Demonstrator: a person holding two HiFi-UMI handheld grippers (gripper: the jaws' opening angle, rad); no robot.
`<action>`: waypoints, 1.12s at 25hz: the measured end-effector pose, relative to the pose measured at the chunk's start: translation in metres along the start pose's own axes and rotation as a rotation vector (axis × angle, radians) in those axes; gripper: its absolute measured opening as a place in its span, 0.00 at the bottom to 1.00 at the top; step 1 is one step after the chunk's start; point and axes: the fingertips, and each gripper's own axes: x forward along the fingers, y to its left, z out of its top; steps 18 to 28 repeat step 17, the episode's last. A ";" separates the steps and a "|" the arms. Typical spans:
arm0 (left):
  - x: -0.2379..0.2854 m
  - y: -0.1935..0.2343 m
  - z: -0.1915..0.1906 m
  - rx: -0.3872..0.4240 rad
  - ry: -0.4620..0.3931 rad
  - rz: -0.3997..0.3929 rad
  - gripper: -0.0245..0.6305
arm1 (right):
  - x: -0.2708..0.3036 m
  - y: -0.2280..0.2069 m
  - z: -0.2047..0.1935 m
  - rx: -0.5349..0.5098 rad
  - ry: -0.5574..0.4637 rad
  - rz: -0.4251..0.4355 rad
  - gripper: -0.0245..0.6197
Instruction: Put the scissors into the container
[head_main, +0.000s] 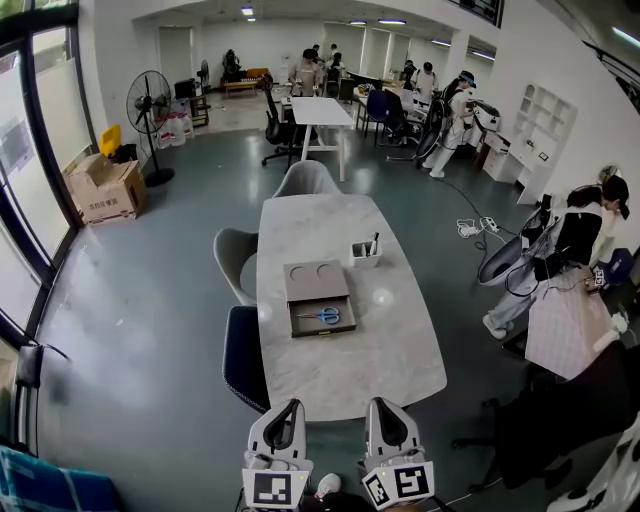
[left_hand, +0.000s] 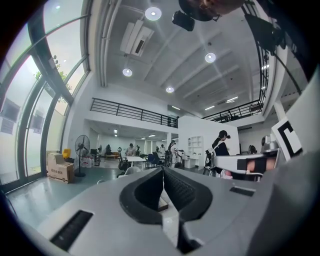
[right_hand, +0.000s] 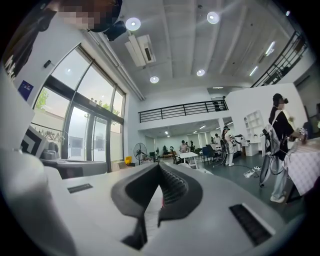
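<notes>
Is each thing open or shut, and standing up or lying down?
left gripper: shut, holding nothing.
right gripper: shut, holding nothing.
scissors: lying flat in the brown box's tray.
brown box: flat on the table, tray uncovered.
white container: upright, thin things standing in it.

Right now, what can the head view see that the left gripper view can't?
Only the head view shows the blue-handled scissors lying in the brown container. Only the left gripper view shows the ceiling lights, the balcony railing and the jaws of the left tool, shut together and empty. Both show the standing fan and the cardboard box.
</notes>
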 end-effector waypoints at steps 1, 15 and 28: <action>0.000 -0.001 -0.001 0.001 0.002 0.000 0.06 | -0.001 0.000 0.000 -0.003 0.000 -0.001 0.03; 0.001 -0.004 0.001 -0.004 0.002 0.003 0.06 | -0.001 -0.001 0.002 -0.005 -0.001 0.002 0.03; 0.001 -0.004 0.001 0.003 0.007 0.002 0.06 | -0.001 -0.001 0.003 -0.008 -0.002 0.003 0.03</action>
